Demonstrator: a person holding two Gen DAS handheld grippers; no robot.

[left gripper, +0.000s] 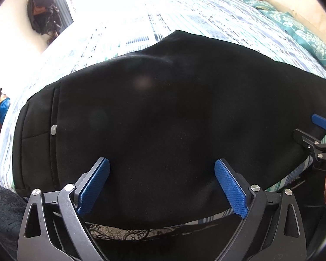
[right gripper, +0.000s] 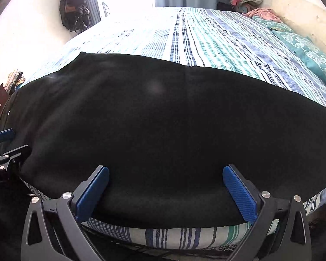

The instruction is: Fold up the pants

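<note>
Across the near edge of a striped bed sheet [right gripper: 206, 43] lie black pants [left gripper: 163, 113], spread flat (waistband with a silver button [left gripper: 53, 129] at their left end). Above their near hem, the left gripper [left gripper: 162, 171] and right gripper [right gripper: 166, 180] hover, both spread wide, holding nothing.

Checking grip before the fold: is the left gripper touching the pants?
Cannot tell. In the left wrist view the left gripper, jaws wide open, overlaps the black pants; neither contact nor gap shows.

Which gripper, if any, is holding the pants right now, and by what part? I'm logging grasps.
Neither. The left gripper and right gripper are both open above the near edge of the black pants, with nothing between their fingers.
</note>
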